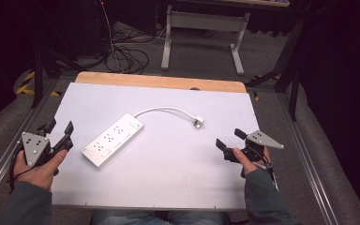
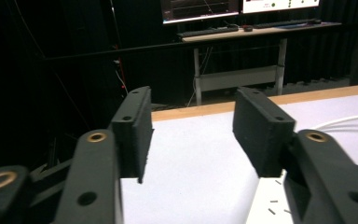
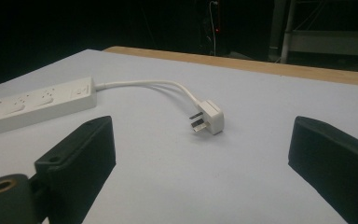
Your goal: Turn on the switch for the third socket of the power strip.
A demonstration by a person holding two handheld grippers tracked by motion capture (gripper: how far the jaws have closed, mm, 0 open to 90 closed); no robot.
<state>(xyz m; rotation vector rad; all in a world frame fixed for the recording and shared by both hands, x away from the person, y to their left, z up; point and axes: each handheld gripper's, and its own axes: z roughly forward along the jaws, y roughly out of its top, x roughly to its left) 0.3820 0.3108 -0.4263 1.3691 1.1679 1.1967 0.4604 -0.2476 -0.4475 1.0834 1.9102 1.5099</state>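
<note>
Hand-held gripper (image 1: 227,139) gaping, near unlabelled white power strip (image 1: 113,139).

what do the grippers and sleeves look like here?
Both grippers are black with two flat rectangular jaws, brass-coloured pivot screws and a grey three-cornered plate dotted with small holes on top. A black cable trails from the left gripper; the right gripper has a similar build. Sleeves are dark grey-green.

The power strip (image 1: 112,139), its cord (image 1: 161,110) and plug (image 1: 198,122) are white (the plug's prongs metallic). The tabletop (image 1: 168,173) is pale white with a light wood far edge. Both grippers' jaws are black, under grey plates.
</note>
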